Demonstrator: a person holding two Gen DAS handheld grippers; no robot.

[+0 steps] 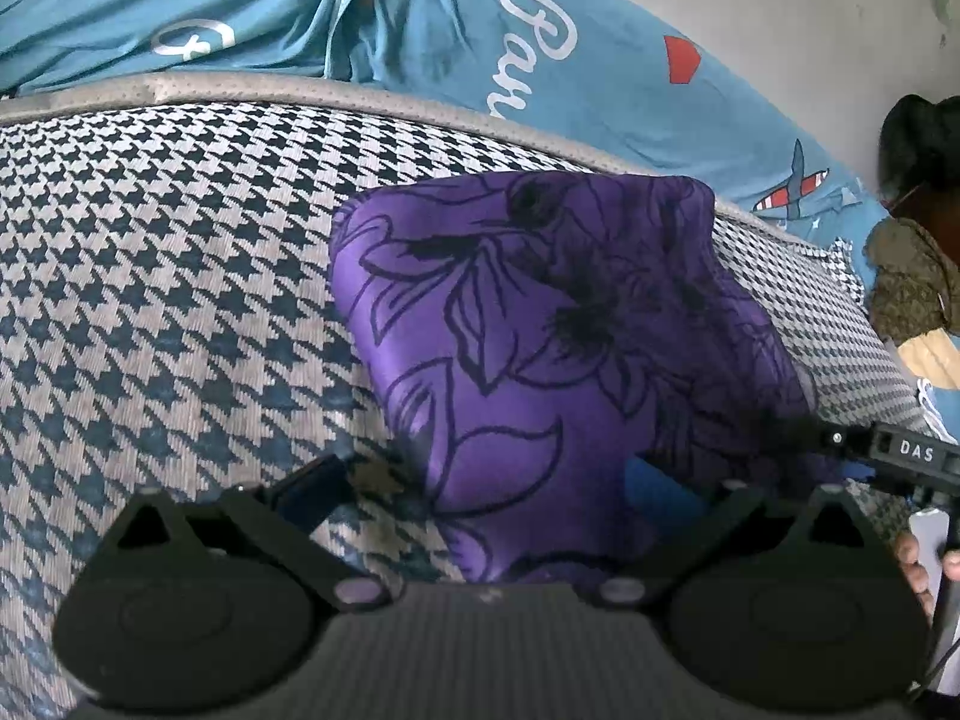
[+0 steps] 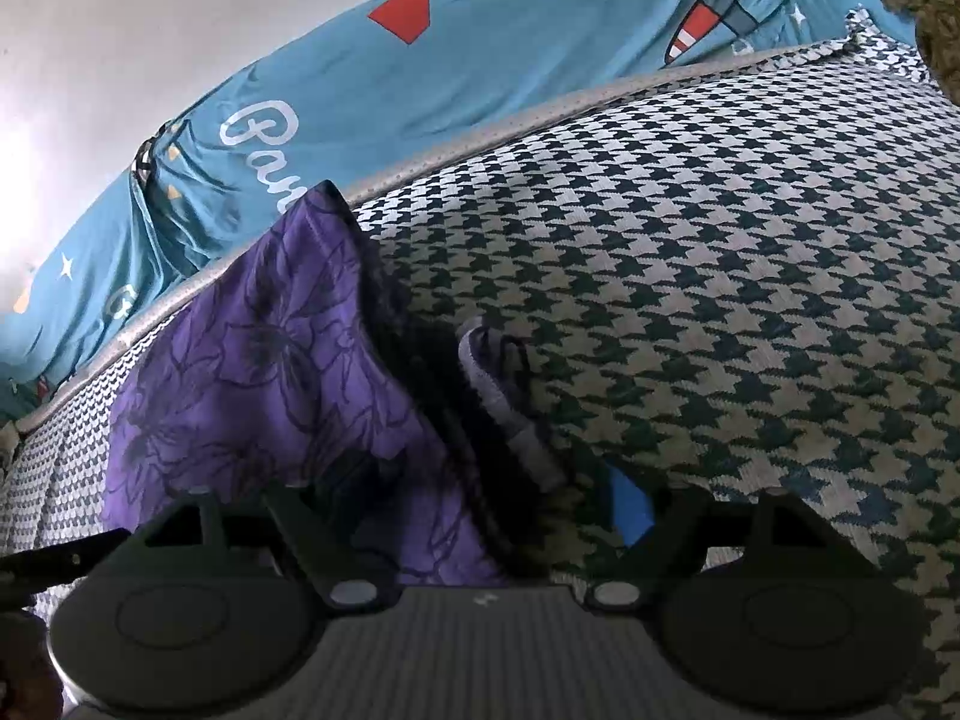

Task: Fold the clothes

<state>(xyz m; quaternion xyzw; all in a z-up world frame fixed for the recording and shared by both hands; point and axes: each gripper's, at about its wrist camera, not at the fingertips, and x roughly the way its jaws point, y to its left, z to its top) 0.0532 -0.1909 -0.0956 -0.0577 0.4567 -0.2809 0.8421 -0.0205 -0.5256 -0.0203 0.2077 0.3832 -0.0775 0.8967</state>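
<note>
Houndstooth mattress (image 1: 150,276) takes up most of both views, grey piping at its far edge, teal printed sheet (image 1: 420,48) beyond at 12 o'clock. Some olive cloth (image 1: 906,288) sits at 3 o'clock in the left view; it can't be told what it is.

Purple floral garment (image 1: 540,348) lies on the mattress in a compact, roughly rectangular bundle, layers stacked. Left view: centre, running from 12 down to 6 o'clock into the gripper. Right view: at 9 o'clock, right edge raised, shadowed layers and a grey hemmed strip (image 2: 510,402) showing beneath at centre.

Handling, as a judgement: thin, satiny, light, no stiffness. Sheen suggests it is slippery, so layers will likely slide on each other and a single-layer pinch will peel the stack apart. Best hold is a stacked edge or corner, all layers between the pads, close to the fold line.

Look: purple, black line-drawn lilies, soft creases, rounded far corners.

Left gripper (image 1: 480,498): jaws spread wide, cloth lying between them, near edge running under the body; no closing on it is seen. Right gripper (image 2: 474,510): also wide, straddling the bundle's right edge, blue fingertip (image 2: 630,510) resting on the mattress; left fingertip is hidden by cloth.

The bundle would fit either a partly folded or a fully folded garment.
</note>
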